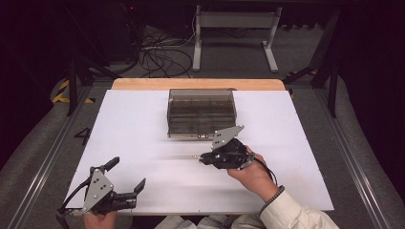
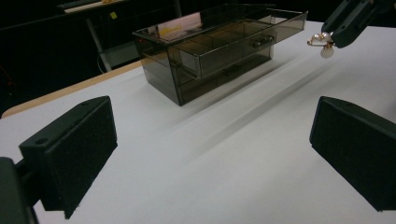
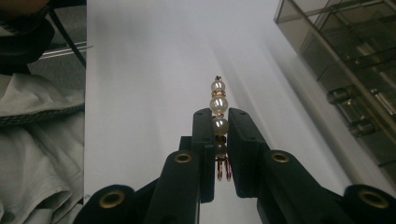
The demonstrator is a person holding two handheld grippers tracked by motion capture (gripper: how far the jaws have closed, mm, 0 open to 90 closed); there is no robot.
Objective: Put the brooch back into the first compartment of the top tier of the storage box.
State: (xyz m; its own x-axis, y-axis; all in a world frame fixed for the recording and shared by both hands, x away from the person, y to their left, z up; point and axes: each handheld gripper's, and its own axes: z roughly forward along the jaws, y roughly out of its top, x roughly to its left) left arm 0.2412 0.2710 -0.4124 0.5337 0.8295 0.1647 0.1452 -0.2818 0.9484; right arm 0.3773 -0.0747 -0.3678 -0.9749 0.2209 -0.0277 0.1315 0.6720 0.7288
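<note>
A smoky clear drawer box (image 1: 201, 113) stands at the far middle of the white table (image 1: 143, 124); in the left gripper view the drawer box (image 2: 210, 44) has its upper drawer pulled partly out. My right gripper (image 1: 199, 158) is shut on a pearl and gold hair clip (image 3: 217, 119), whose beads stick out past the jaws. It hovers just in front of the box, pointing left. The clip (image 2: 323, 44) also shows at the top right of the left gripper view. My left gripper (image 1: 128, 175) rests at the near left corner, open and with nothing between its pads (image 2: 70, 144).
A wooden strip (image 1: 198, 84) edges the table's far side. Beyond it lie floor cables (image 1: 157, 52) and a white desk frame (image 1: 234, 33). A person's sleeve (image 1: 291, 212) comes in at the bottom right. Grey cloth (image 3: 37, 140) lies left of the table in the right gripper view.
</note>
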